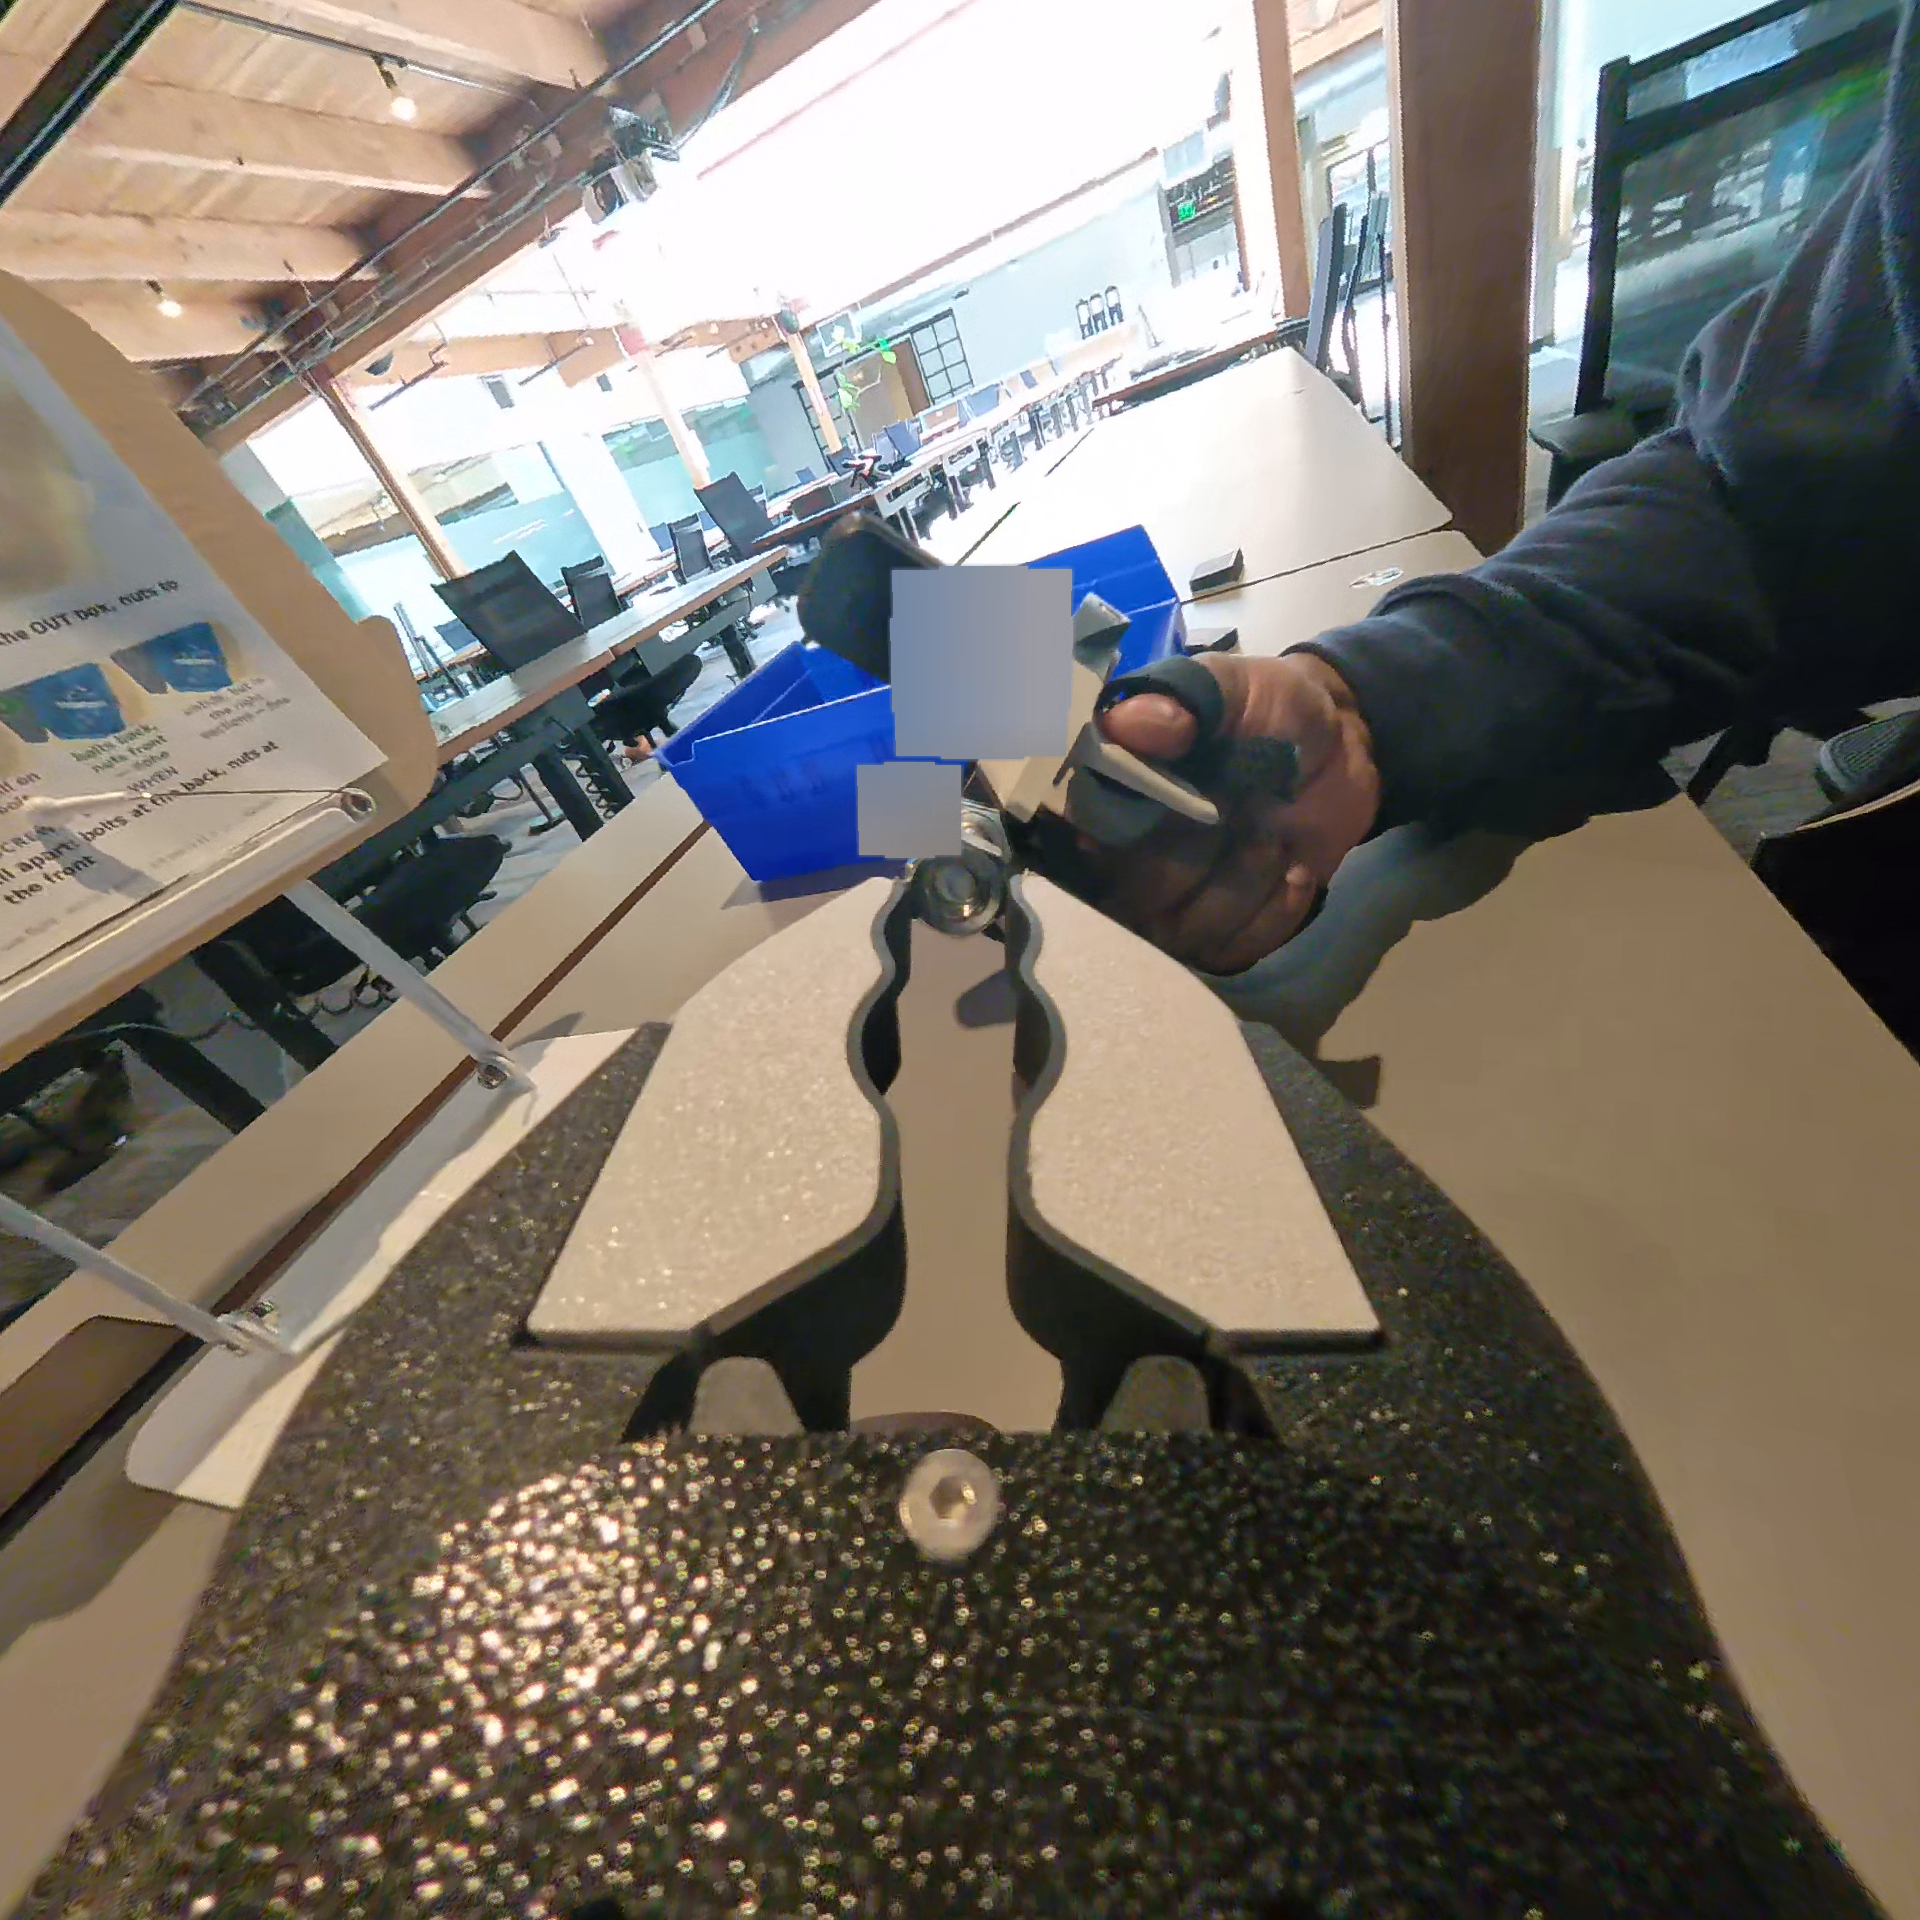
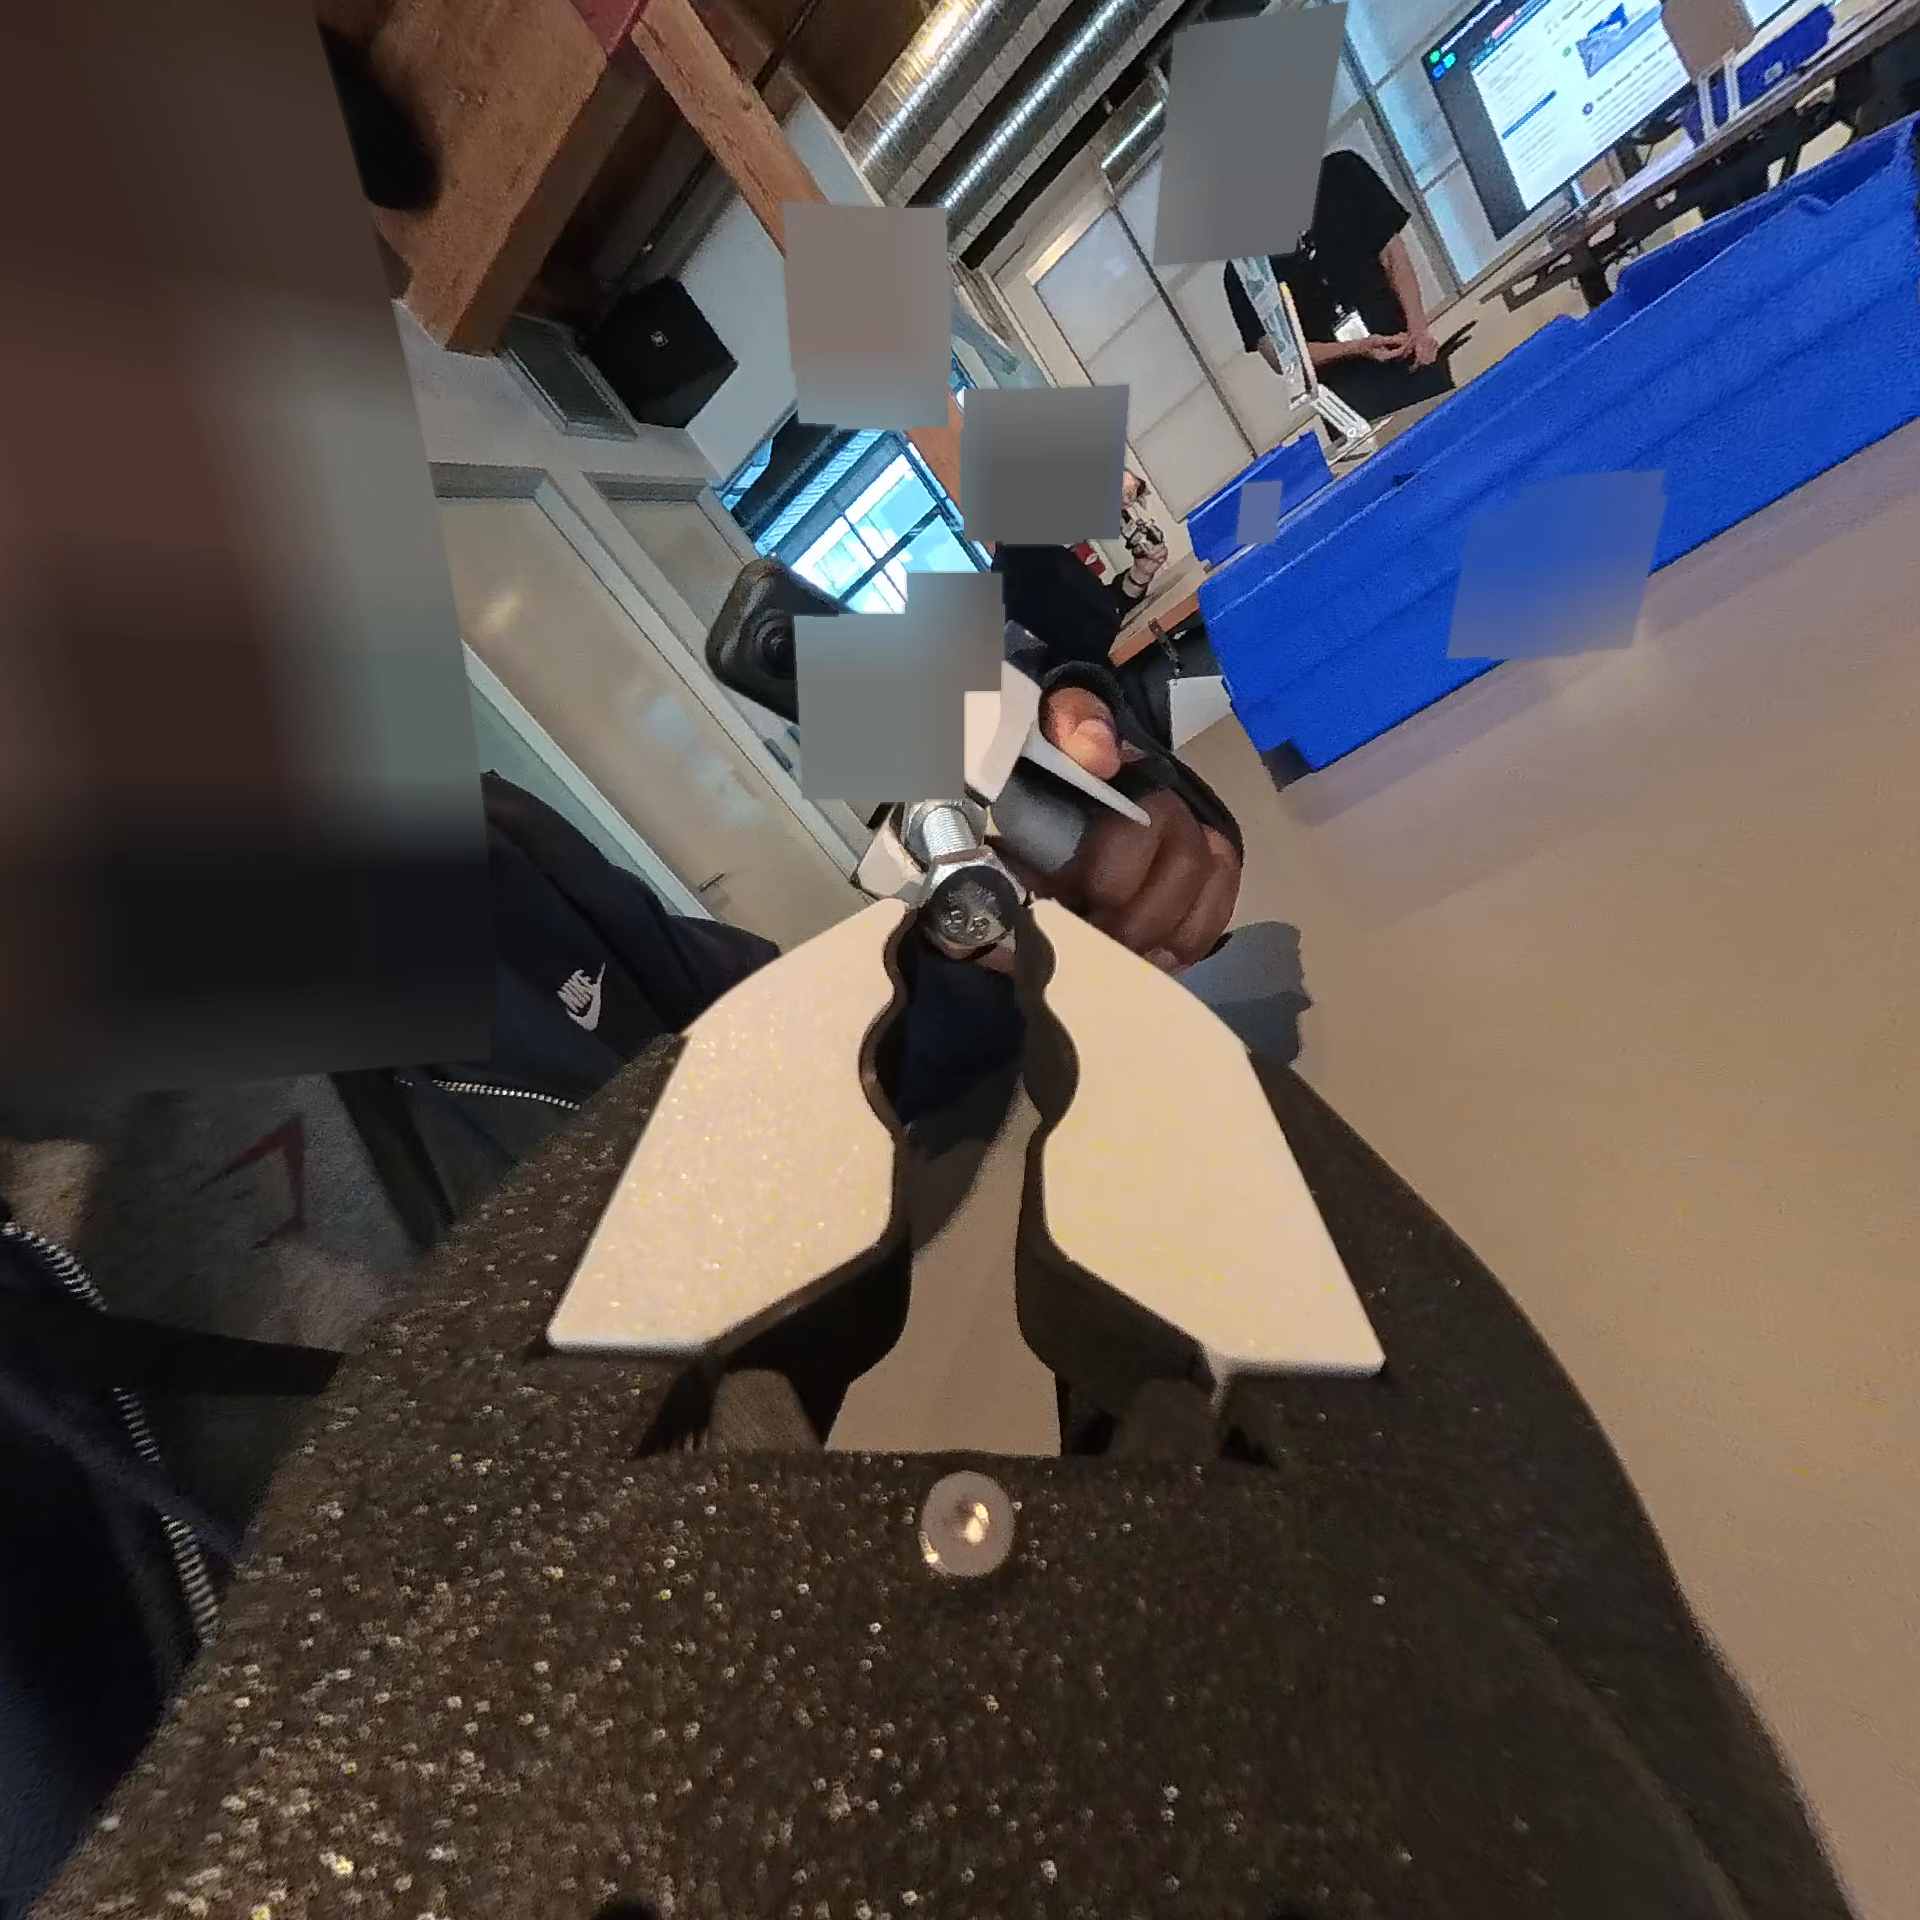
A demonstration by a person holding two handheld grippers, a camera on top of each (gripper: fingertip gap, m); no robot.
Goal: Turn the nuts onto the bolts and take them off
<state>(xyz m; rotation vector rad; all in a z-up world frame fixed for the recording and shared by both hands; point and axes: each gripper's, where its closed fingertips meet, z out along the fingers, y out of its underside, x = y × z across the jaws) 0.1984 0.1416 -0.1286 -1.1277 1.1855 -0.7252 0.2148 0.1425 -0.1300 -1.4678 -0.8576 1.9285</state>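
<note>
My left gripper [image 1: 956, 899] is shut on a metal nut [image 1: 954, 891] that sits on the end of a bolt, held above the table. My right gripper [image 2: 968, 927] is shut on the hex head of the same bolt [image 2: 966, 914]. The threaded shank [image 2: 940, 826] runs away from the head toward the left gripper's white fingers [image 2: 883, 862]. The two grippers face each other tip to tip. A hand [image 1: 1247, 831] holds the right gripper in the left wrist view, and a hand [image 2: 1153, 852] holds the left gripper in the right wrist view.
A blue bin [image 1: 790, 769] stands on the beige table [image 1: 1455, 1143] just behind the grippers. An instruction sheet on a cardboard stand [image 1: 156, 727] is at the left. More blue bins [image 2: 1714, 416] sit at the table's far side. A person [image 2: 1351, 281] stands in the background.
</note>
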